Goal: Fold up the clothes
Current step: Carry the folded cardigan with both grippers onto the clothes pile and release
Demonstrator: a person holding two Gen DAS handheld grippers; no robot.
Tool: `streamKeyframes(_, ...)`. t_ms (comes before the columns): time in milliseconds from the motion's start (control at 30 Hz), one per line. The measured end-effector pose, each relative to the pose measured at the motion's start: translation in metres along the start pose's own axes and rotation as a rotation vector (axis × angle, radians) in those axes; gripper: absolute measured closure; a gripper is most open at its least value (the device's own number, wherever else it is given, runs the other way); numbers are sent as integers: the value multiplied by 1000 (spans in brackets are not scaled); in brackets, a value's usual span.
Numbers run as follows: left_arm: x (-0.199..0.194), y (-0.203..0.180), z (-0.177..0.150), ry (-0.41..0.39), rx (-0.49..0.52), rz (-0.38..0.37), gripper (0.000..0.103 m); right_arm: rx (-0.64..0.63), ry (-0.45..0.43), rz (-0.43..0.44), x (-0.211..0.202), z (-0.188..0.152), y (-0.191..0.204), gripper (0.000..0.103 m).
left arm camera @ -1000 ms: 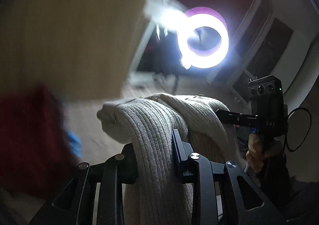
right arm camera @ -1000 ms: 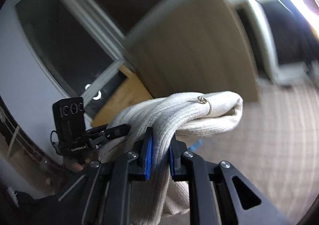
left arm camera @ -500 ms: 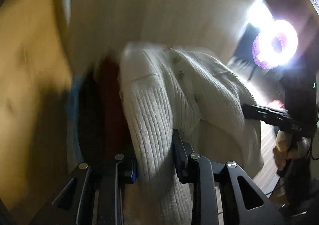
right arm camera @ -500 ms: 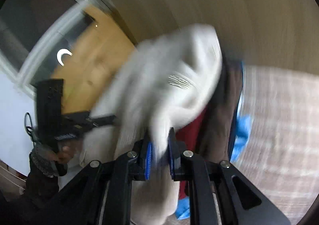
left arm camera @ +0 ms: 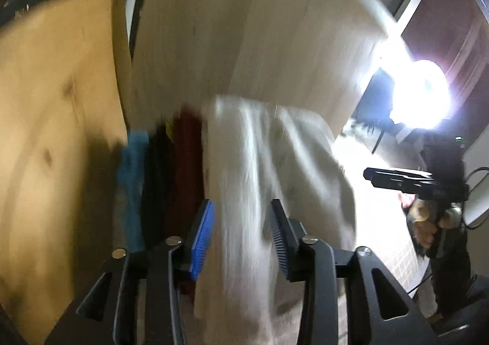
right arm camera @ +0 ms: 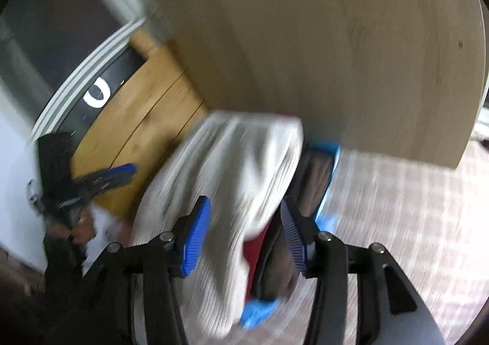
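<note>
A folded cream ribbed knit sweater (left arm camera: 259, 167) lies on top of a stack of folded clothes in red (left arm camera: 186, 161), dark and blue (left arm camera: 131, 167). My left gripper (left arm camera: 241, 235) is open, its blue pads on either side of the sweater's near edge. In the right wrist view the same sweater (right arm camera: 232, 179) rests on the stack (right arm camera: 308, 179), and my right gripper (right arm camera: 246, 238) is open around it. Each gripper also shows in the other's view, the right gripper (left arm camera: 394, 178) and the left gripper (right arm camera: 101, 179). Both views are motion blurred.
A light wood panel (right arm camera: 336, 54) stands behind the stack, with a darker wooden board (left arm camera: 52, 131) at the left. A bright ring lamp (left arm camera: 421, 94) glares at the right. The stack rests on a checked beige surface (right arm camera: 397, 222).
Both grippers swung down from holding the sweater in the air to the clothes stack. Their jaws have opened and the sweater now lies on the stack.
</note>
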State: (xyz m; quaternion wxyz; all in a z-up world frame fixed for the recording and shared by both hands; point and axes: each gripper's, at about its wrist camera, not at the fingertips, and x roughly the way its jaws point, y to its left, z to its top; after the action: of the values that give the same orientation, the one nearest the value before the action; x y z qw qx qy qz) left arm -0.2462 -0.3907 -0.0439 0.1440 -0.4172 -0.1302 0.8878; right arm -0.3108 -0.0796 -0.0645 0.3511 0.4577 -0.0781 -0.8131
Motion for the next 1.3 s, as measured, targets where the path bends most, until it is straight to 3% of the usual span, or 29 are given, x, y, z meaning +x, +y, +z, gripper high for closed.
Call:
streamKeyframes(133,40,3,45,29,20,44,53,93,48,8,37,36,-15,55)
streamKeyframes(267,76,10,51,145,-9,59,57,119,95,30,56,40,-20,59)
streamKeyframes(300,84,15,51,162,-22,32,65,120,104,31,60,39,-21,75)
streamKeyframes(333,91,19,50,177,-37,0,77,120,112,35,64,39,-20,79)
streamKeyframes(367,93,21,47,178,-55,-38,82,117,114,48,69,40,-19,82)
streamKeyframes(433,90,27,44,149,-88,-92,91,104,87,80,63,39,-18,86)
streamKeyframes(533,66,22,38,67,-70,-107,94,71,33,108,39,36,-2,87)
streamKeyframes(733,-7,7,22,-126,-11,-33,94,-92,-52,114,17,52,47,88)
streamKeyframes(800,-3,9,28,-124,-1,0,94,-117,-29,66,34,60,45,88)
streamKeyframes(900,41,29,35,-27,-32,25,92,-103,75,-47,82,60,19,84)
streamKeyframes(967,69,40,34,35,-60,70,88,-26,124,-63,100,57,-8,81)
streamKeyframes(1033,74,46,34,42,-85,78,78,88,94,27,87,59,-28,76)
streamKeyframes(1100,55,42,35,-11,-79,86,80,141,45,64,64,61,-37,76)
streamKeyframes(1233,27,25,42,-92,-19,90,81,57,-64,38,30,62,-22,76)
streamKeyframes(1300,34,16,46,-85,27,83,81,-1,-54,52,34,59,-7,76)
